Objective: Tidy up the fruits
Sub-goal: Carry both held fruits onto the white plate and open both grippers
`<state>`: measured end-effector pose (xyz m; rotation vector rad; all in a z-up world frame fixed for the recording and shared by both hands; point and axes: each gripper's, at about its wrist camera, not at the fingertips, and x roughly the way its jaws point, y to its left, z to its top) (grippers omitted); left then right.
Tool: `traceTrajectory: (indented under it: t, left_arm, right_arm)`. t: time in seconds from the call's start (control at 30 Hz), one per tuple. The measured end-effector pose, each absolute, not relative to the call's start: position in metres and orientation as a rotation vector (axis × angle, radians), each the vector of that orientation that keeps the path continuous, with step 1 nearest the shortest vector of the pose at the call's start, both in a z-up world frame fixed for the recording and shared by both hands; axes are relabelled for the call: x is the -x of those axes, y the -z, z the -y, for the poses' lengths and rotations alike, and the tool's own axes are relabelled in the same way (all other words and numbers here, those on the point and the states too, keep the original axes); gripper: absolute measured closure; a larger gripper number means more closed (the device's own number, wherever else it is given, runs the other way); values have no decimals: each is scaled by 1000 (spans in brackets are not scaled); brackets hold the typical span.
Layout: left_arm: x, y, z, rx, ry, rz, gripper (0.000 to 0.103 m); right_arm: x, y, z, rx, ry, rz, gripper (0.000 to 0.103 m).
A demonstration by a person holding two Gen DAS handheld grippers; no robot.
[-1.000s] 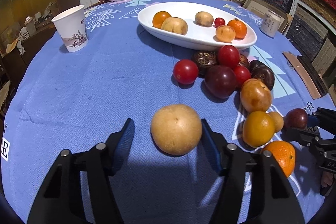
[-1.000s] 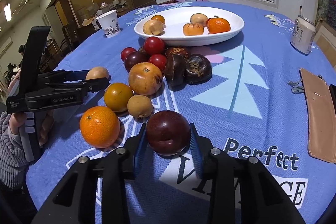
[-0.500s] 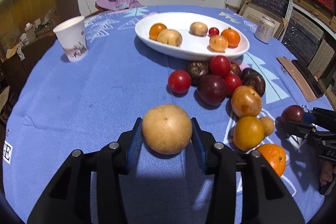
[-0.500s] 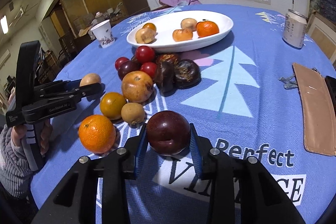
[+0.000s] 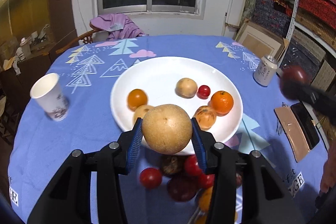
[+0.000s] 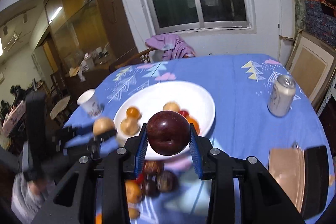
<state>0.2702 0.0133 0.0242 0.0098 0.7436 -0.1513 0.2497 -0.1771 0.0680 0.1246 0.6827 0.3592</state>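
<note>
My left gripper (image 5: 167, 133) is shut on a round tan pear (image 5: 167, 128) and holds it in the air over the near rim of the white plate (image 5: 159, 70). My right gripper (image 6: 167, 136) is shut on a dark red plum (image 6: 167, 132), also raised near the plate (image 6: 178, 91). The plate holds several fruits, among them an orange (image 5: 222, 99). Loose fruits (image 5: 180, 180) lie on the blue cloth below both grippers. The left gripper with the pear shows blurred in the right wrist view (image 6: 103, 125).
A paper cup (image 5: 49, 97) stands left of the plate. A drink can (image 5: 265, 70) stands to the right. A tan case (image 5: 293, 131) and a dark flat object lie at the right table edge. A chair with purple cloth (image 5: 117, 25) is behind the table.
Both grippers have lifted their fruits off the cloth and moved up and forward toward the plate. The left gripper closed on the pear a second ago.
</note>
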Motion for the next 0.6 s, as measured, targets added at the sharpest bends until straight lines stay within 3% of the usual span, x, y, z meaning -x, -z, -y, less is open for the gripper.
traceTrajectory:
  t: [0.47, 0.6]
  left_arm:
    - [-329, 23, 14, -67, 192, -857, 57]
    - [-328, 20, 16, -79, 198, -835, 39]
  right_arm:
    - [-388, 8, 161, -176, -238, -902, 64]
    - [-396, 17, 164, -193, -232, -933, 63]
